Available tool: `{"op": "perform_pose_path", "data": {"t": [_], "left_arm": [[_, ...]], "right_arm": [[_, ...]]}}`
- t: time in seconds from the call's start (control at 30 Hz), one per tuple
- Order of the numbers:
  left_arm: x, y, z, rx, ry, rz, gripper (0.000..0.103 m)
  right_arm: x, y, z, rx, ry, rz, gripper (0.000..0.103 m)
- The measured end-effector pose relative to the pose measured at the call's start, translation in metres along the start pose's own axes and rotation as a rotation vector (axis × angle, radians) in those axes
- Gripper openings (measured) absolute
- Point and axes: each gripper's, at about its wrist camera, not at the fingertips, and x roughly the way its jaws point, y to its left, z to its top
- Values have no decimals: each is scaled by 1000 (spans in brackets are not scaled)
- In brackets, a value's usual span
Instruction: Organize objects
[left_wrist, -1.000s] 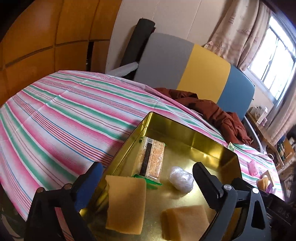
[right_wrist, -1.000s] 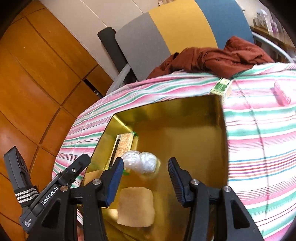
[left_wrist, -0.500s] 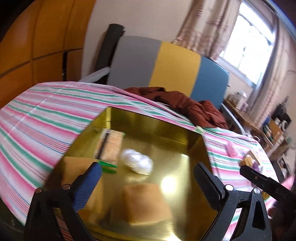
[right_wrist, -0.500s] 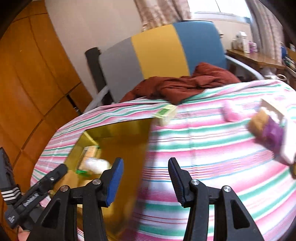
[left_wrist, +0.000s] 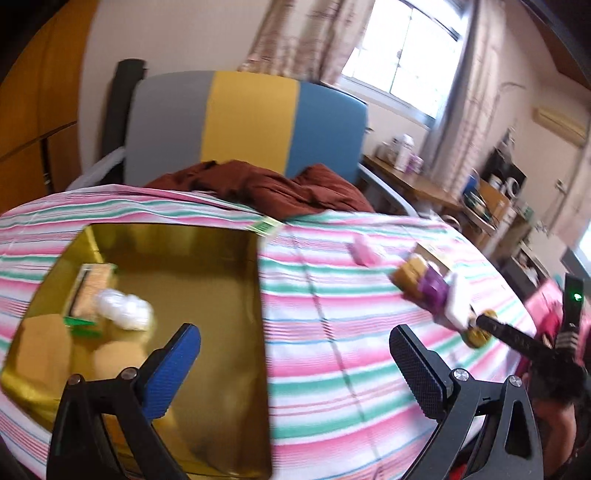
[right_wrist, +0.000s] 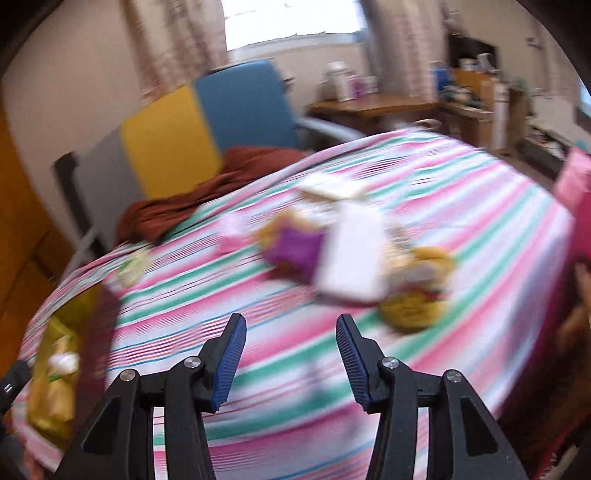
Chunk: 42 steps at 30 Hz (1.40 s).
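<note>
**Both grippers empty, next pick ahead**

Striped pink-and-green cloth (left_wrist: 332, 332) covers the bed under me, a brown garment bunched at its far edge. My left gripper (left_wrist: 295, 365) has just been opening and now stands wide with nothing between its jaws, beside the shallow gold metal tray (left_wrist: 258, 295) that collects the sorted things: tan sponge blocks (left_wrist: 44, 343), a crumpled clear wrap ball (left_wrist: 123, 314), a flat packet. My right gripper (right_wrist: 290, 354) has just been opening too, narrower, empty, aimed at the loose heap of purple, white and yellow packets (right_wrist: 347, 254) well apart from the tray. That heap looks like my next pick.
</note>
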Motion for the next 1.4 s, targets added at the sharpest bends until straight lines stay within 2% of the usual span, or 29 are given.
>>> {"op": "perform_pose_path", "data": {"t": [0.1, 0.17, 0.3, 0.53, 0.57, 0.63, 0.67, 0.7, 0.73, 0.87, 1.0, 1.2, 1.4], "left_arm": [[9, -21, -6, 43, 32, -28, 103], [12, -34, -9, 71, 44, -38, 103], [22, -54, -13, 116, 69, -60, 103], [37, -75, -14, 158, 97, -67, 103], [40, -78, -13, 162, 101, -67, 103], [46, -85, -12, 173, 114, -71, 103], [49, -89, -10, 179, 117, -75, 103], [52, -93, -9, 183, 116, -77, 103], [55, -98, -8, 189, 117, -79, 103], [73, -124, -5, 215, 138, -112, 103], [95, -153, -3, 240, 163, -141, 103], [133, -207, 3, 319, 192, -199, 103], [174, -254, 3, 476, 173, -167, 103]], "right_arm": [[1, -40, 2, 57, -34, -118, 66], [6, -61, 4, 105, -40, -144, 67], [28, -88, 9, 163, -10, -126, 67], [60, -103, 16, 231, 0, -2, 66], [60, -102, 14, 228, -2, 16, 64], [63, -100, 13, 191, -14, 29, 48], [62, -97, 14, 163, -21, 20, 45], [57, -97, 15, 134, -37, -1, 37], [52, -96, 16, 108, -62, -27, 36], [42, -108, 24, 104, -136, -118, 36], [54, -127, 24, 147, -121, -164, 36], [68, -128, 18, 121, -153, -170, 36], [70, -133, 16, 136, -163, -150, 36]]}}
